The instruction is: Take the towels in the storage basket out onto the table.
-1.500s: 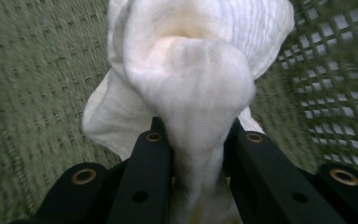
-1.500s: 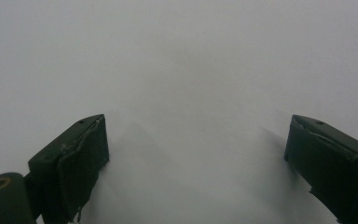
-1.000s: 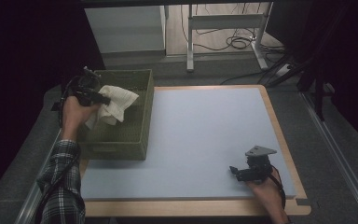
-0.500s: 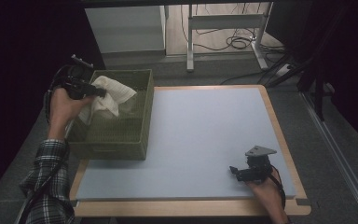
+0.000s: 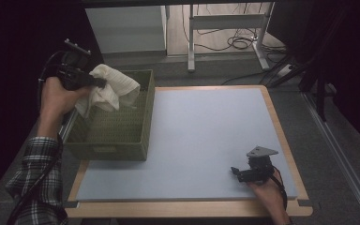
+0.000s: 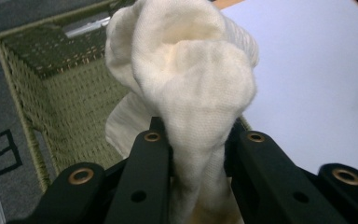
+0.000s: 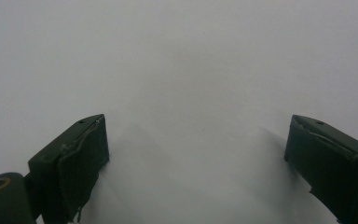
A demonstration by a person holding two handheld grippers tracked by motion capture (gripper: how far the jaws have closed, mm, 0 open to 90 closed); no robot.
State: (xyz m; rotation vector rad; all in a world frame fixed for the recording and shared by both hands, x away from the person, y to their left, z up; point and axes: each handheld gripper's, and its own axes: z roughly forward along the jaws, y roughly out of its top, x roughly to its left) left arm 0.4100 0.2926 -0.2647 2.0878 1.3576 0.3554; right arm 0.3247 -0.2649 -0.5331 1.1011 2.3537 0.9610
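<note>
A person's left hand lifts a cream-white cloth above a woven olive-green basket at the left side of the table, the left gripper pinching a bunched fold of the fabric between its black jaws. In the left gripper view the cloth billows up from between the two jaws, which press on it from both sides, while the basket's woven inner wall and floor lie beneath and the pale blue mat spreads to the right. The cloth hangs over the far left part of the basket, its loose end drooping toward the basket's interior; whether that end touches the weave cannot be told. The basket sits on the left edge of the blue mat, which is framed by a light wooden border. At the near right corner of the mat, the right hand rests with the right gripper low on the surface, well apart from basket and cloth. In the right gripper view its two dark jaws stand spread wide with nothing between them, only the bare pale mat. A plaid sleeve covers the left forearm at the near left.
</note>
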